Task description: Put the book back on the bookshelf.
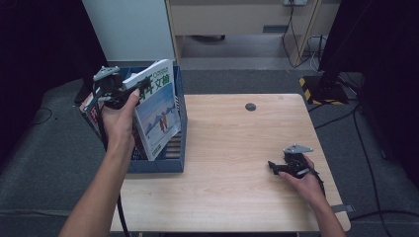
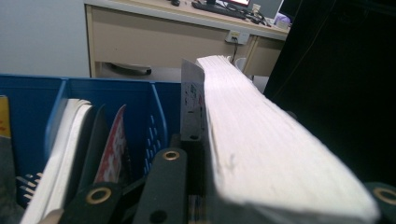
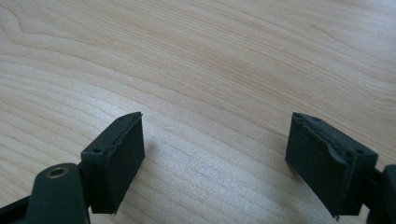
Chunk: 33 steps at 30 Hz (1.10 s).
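Black jaws of the left gripper [image 1: 118, 91] are seen clamped on a thick book [image 1: 158, 111], whose white page block [image 2: 261, 144] is pressed between them in the left gripper view. The book is held tilted at its upper left corner, with the pale blue cover and its small red figure turned toward the high camera. Its lower end is lodged inside the blue file box [image 1: 168, 165], so the book is placed just beside and below the gripper, leaning to the right. Further books [image 2: 109, 149] are stood upright in the box's other compartments, left of the jaws, behind blue dividers. The box is set at the left edge of the wooden table [image 1: 232, 163].

Well apart from it, the right gripper [image 1: 274, 168] is rested low on the table near the right edge, with its jaws spread wide and nothing between them; bare wood grain is shown between the two black pads [image 3: 119, 158].
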Motion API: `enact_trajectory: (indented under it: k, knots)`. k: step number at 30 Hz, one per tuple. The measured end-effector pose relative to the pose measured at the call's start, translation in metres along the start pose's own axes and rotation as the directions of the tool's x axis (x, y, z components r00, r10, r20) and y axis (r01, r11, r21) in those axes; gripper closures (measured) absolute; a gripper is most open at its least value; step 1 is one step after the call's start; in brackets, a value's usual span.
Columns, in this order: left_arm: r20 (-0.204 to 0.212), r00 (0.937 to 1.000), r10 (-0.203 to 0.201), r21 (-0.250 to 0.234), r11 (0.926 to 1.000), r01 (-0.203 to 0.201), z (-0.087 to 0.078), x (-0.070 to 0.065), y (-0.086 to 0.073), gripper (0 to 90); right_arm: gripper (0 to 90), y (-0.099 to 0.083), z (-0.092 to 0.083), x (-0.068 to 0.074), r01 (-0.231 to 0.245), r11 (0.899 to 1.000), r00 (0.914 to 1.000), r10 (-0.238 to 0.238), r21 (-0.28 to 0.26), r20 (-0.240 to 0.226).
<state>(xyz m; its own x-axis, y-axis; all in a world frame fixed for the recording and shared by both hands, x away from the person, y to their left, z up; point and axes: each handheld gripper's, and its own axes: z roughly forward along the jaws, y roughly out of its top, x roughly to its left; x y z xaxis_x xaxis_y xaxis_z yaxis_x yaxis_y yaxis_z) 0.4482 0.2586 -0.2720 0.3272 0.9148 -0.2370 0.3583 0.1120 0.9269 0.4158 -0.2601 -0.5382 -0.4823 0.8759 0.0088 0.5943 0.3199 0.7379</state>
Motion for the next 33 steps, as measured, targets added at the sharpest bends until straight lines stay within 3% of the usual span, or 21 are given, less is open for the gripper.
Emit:
enact_trajectory:
  k: [10, 21, 33]
  knots:
    - [0.025, 0.9995, 0.019, 0.007, 0.9998, -0.02, 0.006, -0.012, -0.001, 73.3, 19.5, 0.0, 0.0, 0.0, -0.002, 1.0, 1.0, 0.002, 0.003, -0.003]
    - [0.042, 0.9989, 0.019, -0.016, 0.9997, -0.019, 0.014, -0.008, -0.004, 73.2, 19.5, 0.0, 0.0, 0.0, 0.001, 1.0, 1.0, -0.001, 0.0, -0.001]
    - [0.029, 0.9995, 0.013, -0.054, 0.9985, -0.012, 0.024, -0.004, -0.012, 73.1, 19.5, 0.0, 0.0, 0.0, -0.005, 1.0, 1.0, 0.005, 0.003, -0.002]
